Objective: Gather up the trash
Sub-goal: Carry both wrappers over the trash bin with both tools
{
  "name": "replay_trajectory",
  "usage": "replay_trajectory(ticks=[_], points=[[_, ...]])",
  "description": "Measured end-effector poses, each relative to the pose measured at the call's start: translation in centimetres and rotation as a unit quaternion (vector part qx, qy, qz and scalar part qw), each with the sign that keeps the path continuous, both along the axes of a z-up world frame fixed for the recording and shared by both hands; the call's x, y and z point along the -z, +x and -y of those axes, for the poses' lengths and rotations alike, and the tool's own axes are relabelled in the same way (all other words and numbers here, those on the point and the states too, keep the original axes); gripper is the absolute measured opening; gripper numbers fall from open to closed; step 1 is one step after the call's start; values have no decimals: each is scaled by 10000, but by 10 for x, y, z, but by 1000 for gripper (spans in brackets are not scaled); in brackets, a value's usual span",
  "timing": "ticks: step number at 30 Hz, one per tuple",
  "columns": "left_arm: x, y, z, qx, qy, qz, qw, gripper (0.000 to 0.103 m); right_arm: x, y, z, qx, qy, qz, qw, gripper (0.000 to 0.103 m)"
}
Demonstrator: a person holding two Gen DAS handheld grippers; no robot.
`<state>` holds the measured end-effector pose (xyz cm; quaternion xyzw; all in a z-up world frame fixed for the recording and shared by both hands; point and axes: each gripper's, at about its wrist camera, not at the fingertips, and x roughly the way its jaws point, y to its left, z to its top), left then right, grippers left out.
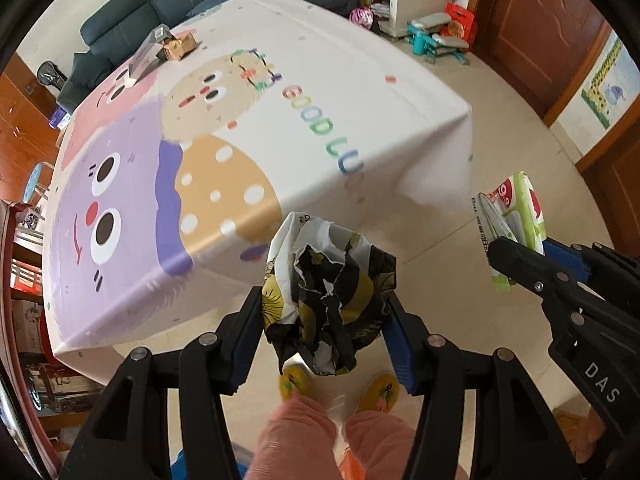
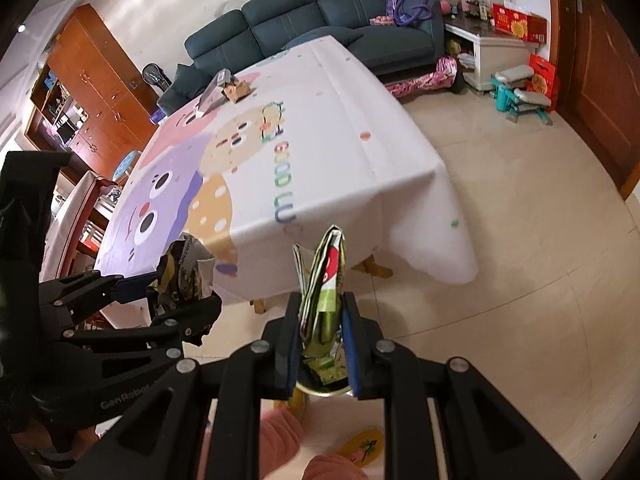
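A crumpled black, yellow and white wrapper (image 1: 332, 288) sits between the blue pads of my left gripper (image 1: 324, 300), which is shut on it above the floor at the table's near edge. To its right, my right gripper (image 1: 520, 248) pinches a flat folded green, white and red packet (image 1: 520, 208). In the right wrist view the packet (image 2: 326, 276) stands upright in the right gripper (image 2: 321, 300), with the left gripper (image 2: 172, 290) and its wrapper (image 2: 188, 268) at the left. Both grippers point steeply down.
A table (image 1: 320, 60) with a cartoon cloth fills the middle, with a long box and brown carton (image 1: 176, 46) at its far end. A person's pink trouser legs and yellow slippers (image 1: 376, 392) stand below. A sofa (image 2: 320, 20), cabinets and stools line the room.
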<state>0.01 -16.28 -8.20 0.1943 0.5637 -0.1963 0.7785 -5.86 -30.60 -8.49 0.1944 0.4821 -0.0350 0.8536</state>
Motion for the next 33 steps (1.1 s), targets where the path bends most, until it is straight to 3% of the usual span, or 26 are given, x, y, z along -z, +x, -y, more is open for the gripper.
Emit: replay_trajectory(ticks=[12, 20, 27, 33], points=[[48, -8, -6, 227, 97, -88, 9997, 55, 47, -6, -15, 217, 187, -334, 9990, 19], [94, -13, -22, 823, 29, -62, 9966, 55, 98, -7, -24, 765, 332, -414, 9957, 18], [159, -22, -31, 1165, 79, -206, 9930, 55, 172, -22, -38, 1115, 507, -603, 9906, 19], [225, -24, -37, 1439, 192, -685, 9870, 56, 241, -36, -40, 1535, 874, -862, 9805, 19]])
